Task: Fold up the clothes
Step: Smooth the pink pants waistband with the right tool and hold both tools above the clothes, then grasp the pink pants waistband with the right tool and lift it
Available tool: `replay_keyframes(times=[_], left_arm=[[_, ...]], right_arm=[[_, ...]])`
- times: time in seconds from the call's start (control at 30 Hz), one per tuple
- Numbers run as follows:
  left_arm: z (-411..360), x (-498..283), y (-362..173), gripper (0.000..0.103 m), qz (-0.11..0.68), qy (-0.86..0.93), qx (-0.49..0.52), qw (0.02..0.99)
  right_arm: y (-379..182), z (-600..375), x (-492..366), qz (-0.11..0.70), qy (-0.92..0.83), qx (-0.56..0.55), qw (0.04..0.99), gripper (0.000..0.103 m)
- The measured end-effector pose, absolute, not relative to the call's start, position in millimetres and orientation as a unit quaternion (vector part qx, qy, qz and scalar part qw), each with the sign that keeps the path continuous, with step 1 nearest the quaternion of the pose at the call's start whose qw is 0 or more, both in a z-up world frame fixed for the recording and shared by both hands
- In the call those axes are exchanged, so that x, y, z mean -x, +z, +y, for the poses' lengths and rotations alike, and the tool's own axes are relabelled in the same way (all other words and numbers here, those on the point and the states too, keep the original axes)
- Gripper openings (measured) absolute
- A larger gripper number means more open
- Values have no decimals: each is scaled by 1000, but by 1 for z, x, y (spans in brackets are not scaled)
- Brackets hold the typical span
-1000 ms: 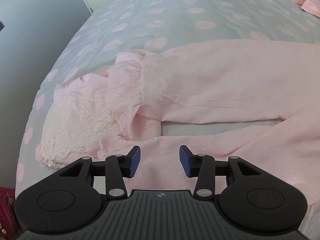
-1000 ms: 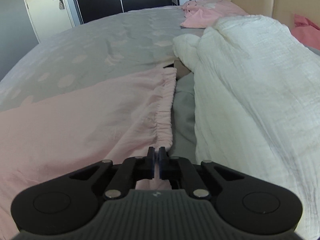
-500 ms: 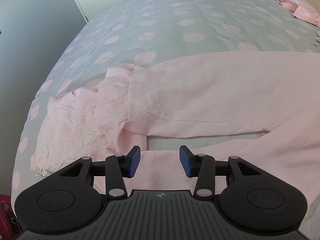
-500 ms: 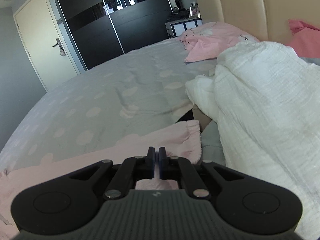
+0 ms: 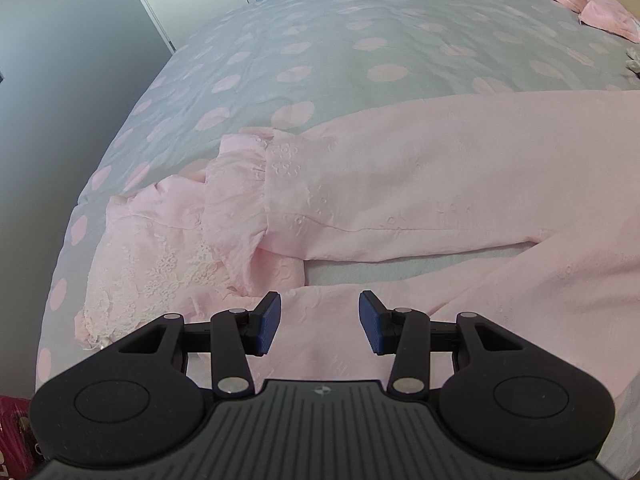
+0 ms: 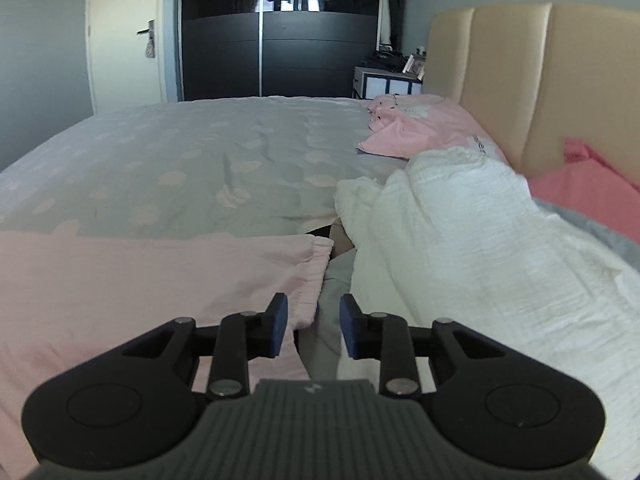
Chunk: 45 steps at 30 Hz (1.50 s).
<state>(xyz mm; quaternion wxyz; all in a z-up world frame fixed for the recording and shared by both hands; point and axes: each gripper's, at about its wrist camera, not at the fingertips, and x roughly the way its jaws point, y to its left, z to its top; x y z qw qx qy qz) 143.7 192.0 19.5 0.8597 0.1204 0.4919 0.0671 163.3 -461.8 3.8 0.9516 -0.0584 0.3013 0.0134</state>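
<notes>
We find the pink trousers (image 5: 400, 184) flat on the bed (image 5: 320, 40), long axis crosswise, cuffs left, waistband (image 6: 310, 280) right. Our left gripper (image 5: 319, 322) hangs released over the near leg, nothing between. Our right gripper (image 6: 313, 322), jaws just opening, empty, sits above the waistband corner.

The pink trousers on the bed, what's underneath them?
Under the pale pink embroidered trousers lies the grey bedspread with pink dots, showing between the legs too. Anything else beneath the fabric is covered.
</notes>
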Motion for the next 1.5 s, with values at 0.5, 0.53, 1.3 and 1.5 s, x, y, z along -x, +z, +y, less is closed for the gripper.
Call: replay_keyframes(times=[0.5, 0.53, 1.3, 1.5], left_arm=[[190, -136, 25, 41, 483, 60, -125, 865], [189, -136, 26, 41, 482, 59, -126, 865], [177, -136, 21, 41, 486, 41, -152, 860], [164, -112, 14, 42, 479, -27, -198, 855]], right_arm=[[-72, -405, -61, 305, 122, 469, 820, 51], [-79, -401, -58, 300, 130, 495, 805, 51], [-111, -391, -74, 305, 147, 628, 701, 16], [-56, -399, -87, 280, 71, 557, 779, 11]])
